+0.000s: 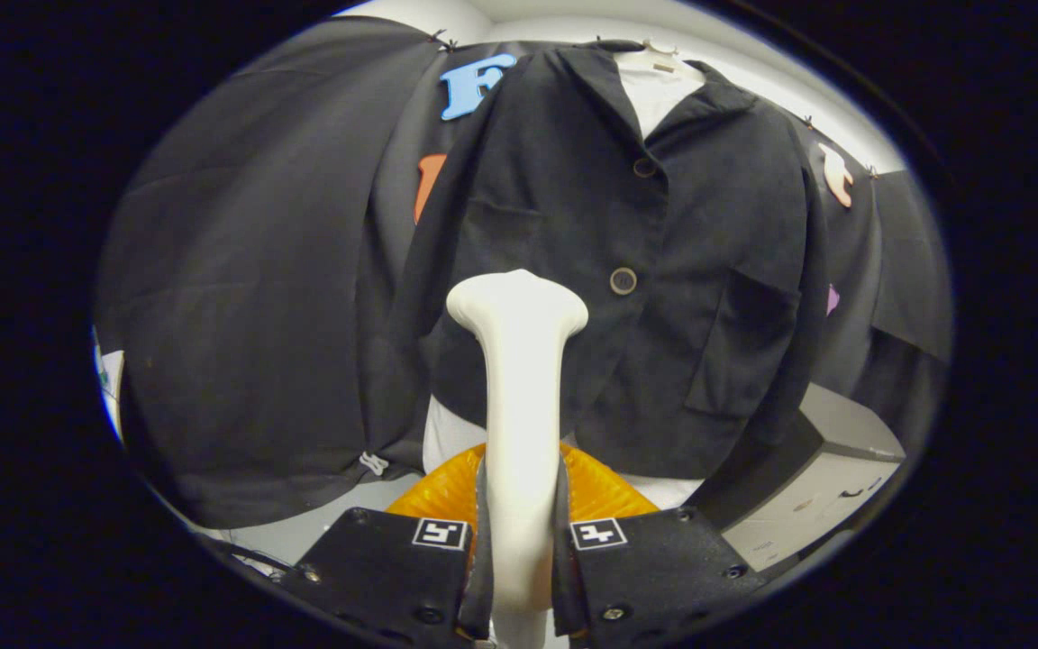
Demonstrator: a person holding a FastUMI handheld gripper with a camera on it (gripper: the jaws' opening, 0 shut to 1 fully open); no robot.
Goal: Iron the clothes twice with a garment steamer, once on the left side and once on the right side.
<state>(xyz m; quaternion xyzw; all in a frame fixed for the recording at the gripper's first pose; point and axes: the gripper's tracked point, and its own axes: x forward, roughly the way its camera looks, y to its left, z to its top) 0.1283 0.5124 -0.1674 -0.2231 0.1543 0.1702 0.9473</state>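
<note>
Garment steamer (519, 379): smooth cream plastic, slim neck w/ flared head, clamped btwn both fingers (519, 550), head just before dark matte jacket (663, 270) w/ round buttons, hanging on booth wall.

Beyond the gripper (519, 541), a dark jacket (627, 270) hangs on a white hanger (663, 56) over a white form (659, 95). Off to the gripper's right, a pale box-like worktop (830, 469) stands low, with small dark marks on its near face.
</note>
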